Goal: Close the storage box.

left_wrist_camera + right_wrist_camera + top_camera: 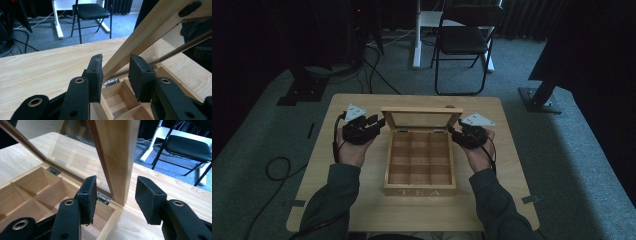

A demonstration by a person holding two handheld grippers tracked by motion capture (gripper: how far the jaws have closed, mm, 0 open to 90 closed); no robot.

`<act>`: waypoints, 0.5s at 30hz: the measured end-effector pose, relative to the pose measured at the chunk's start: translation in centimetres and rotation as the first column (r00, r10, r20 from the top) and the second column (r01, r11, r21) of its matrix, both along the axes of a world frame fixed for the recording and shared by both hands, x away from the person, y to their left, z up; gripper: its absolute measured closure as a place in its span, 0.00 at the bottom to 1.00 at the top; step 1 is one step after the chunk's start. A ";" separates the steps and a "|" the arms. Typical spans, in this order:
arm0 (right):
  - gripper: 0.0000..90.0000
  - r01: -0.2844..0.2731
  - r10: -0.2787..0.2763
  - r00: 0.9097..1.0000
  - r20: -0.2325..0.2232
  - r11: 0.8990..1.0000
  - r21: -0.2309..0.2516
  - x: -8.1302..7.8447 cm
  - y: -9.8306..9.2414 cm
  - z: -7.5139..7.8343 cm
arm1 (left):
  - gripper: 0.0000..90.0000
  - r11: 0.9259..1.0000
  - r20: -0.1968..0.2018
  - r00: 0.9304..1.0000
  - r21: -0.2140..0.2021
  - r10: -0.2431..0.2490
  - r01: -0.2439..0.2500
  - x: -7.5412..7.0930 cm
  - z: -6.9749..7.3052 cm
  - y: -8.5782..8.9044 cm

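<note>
1. a light wooden table (362, 195) is seen at frame centre on grey carpet; a black folding chair (464, 37) stands at upper centre.
2. the tea box (419, 190) is placed mid-table, its long axis running toward the chair, its glass lid (421, 119) raised at the far end.
3. the left gripper (379, 121) and right gripper (451, 131) are held with jaws apart, straddling the lid's side edges.

Tea box (420, 190): pale unvarnished-looking wood, matt, smooth; lid (421, 118) a wooden frame around a clear glossy pane; small bright metal hinges (103, 198). Table (362, 200): light wood-grain top, smooth, faint sheen. Left gripper (115, 75) and right gripper (115, 200): black matt plastic arms with metal rivets; pads (149, 197) of rough black foam-like material. Floor (582, 165): grey carpet. Chair (463, 39): black metal frame, padded black seat.
</note>
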State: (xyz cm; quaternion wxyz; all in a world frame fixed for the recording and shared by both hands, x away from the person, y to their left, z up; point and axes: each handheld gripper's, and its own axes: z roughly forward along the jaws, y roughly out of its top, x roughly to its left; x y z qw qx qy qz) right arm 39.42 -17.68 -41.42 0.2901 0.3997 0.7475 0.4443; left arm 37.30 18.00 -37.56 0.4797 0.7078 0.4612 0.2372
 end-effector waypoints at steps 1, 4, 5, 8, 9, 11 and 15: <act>0.57 -0.003 0.003 1.000 0.003 1.000 0.001 -0.3 -0.1 0.1 | 0.71 1.000 0.000 1.000 0.002 -0.001 0.001 -0.1 0.0 0.0; 0.59 -0.014 0.014 1.000 0.019 1.000 -0.011 -1.1 -0.4 0.4 | 0.71 1.000 -0.002 1.000 0.003 -0.003 0.003 -0.2 0.0 0.0; 0.60 -0.017 0.017 1.000 0.026 1.000 -0.026 -1.5 -0.4 0.5 | 0.71 1.000 -0.002 1.000 0.003 -0.005 0.005 -0.3 -0.1 0.0; 0.64 -0.034 0.038 0.998 0.051 0.997 -0.067 -2.3 -0.3 0.9 | 0.71 1.000 0.002 1.000 0.007 -0.012 0.012 -0.7 -0.1 -0.2; 0.66 -0.039 0.043 0.998 0.054 0.997 -0.072 -2.6 -0.2 1.0 | 0.71 1.000 0.001 1.000 0.008 -0.015 0.015 -0.8 -0.1 -0.2; 0.72 -0.041 0.046 0.997 0.066 0.996 -0.077 -2.9 -0.2 1.2 | 0.71 1.000 0.004 1.000 0.010 -0.019 0.019 -0.9 -0.2 -0.2; 0.78 -0.036 0.042 0.996 0.076 0.996 -0.079 -3.5 -0.3 1.7 | 0.71 1.000 0.000 1.000 0.007 -0.023 0.023 -1.1 -0.4 -0.2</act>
